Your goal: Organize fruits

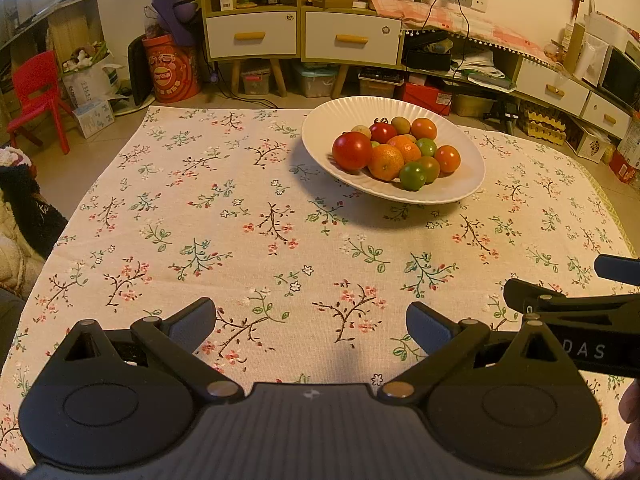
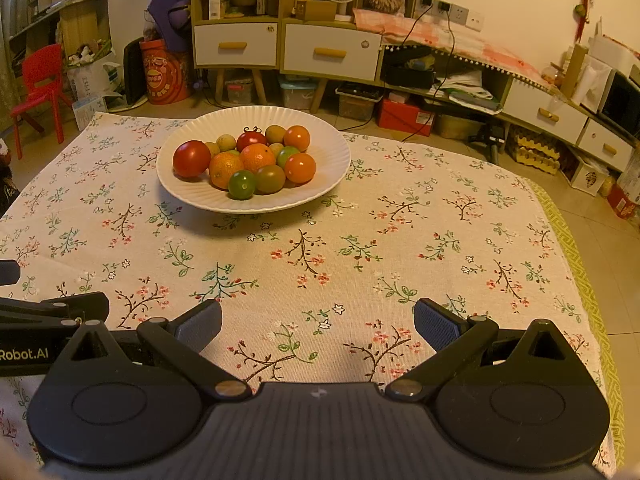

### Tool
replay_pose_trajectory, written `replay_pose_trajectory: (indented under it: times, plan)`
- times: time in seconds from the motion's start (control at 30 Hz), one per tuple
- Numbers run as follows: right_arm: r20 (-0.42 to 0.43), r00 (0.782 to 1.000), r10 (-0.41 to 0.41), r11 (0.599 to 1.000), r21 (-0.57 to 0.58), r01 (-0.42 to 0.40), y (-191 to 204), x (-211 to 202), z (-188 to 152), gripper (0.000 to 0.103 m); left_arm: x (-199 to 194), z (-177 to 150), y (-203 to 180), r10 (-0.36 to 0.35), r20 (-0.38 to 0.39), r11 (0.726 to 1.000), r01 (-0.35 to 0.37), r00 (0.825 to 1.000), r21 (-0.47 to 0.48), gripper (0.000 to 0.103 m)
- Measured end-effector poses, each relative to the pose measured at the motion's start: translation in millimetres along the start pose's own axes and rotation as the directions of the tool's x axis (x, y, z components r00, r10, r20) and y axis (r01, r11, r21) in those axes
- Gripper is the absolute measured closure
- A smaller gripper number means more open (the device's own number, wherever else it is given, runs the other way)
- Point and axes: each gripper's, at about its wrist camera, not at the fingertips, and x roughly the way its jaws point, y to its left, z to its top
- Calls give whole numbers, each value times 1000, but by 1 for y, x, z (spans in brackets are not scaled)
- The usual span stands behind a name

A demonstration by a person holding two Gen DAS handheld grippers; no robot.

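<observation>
Fruit point(image 1: 394, 152) piled in white plate point(image 1: 328, 120) on flowered tablecloth point(image 1: 240, 240), well ahead of both tools; left gripper point(image 1: 311, 322) and right gripper point(image 2: 318, 322) spread wide, holding nothing

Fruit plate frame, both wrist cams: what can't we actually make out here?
- Fruit underneath the pile on the white plate: hidden by the top fruit in both views, so no count.
- Small tan fruits: too small to identify.
- Right gripper in the left wrist view: cut off by the right frame edge.
- Near table edge: hidden behind the left gripper body.
</observation>
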Motion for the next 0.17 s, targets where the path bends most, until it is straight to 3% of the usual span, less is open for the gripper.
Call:
replay_pose_trajectory:
  times: [0.17]
  plan:
    - [2,1000,1,1000,-1,-1,0,0,-1,1,0,-1,0,2,7,1000,-2,1000,9,6]
